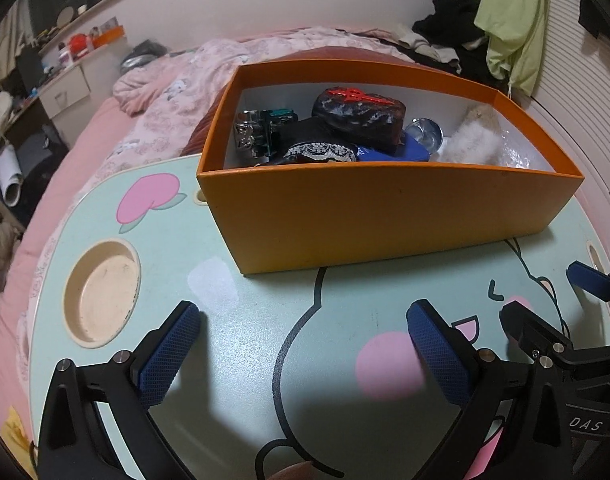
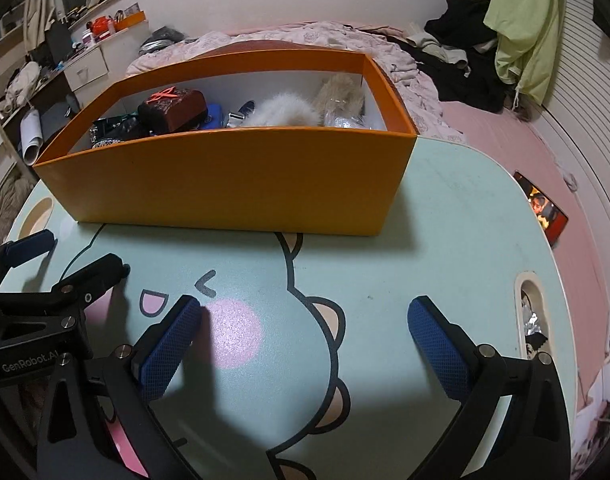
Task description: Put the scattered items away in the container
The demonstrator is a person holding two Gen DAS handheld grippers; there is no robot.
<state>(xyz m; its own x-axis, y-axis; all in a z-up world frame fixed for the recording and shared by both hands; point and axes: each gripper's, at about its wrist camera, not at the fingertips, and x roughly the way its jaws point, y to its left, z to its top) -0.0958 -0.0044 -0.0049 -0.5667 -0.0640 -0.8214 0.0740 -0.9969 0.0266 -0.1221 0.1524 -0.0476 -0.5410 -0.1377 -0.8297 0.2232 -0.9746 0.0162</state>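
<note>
Orange box [image 1: 385,220]: one; two hand-held grippers, jaws wide, empty.

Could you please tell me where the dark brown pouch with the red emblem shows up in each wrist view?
Left wrist view: the dark brown pouch sits upper centre, atop the pile inside the orange box.
Right wrist view: the pouch appears upper left, in the box's left half.
Shared landmark: the white fluffy item lying to its right.
</note>
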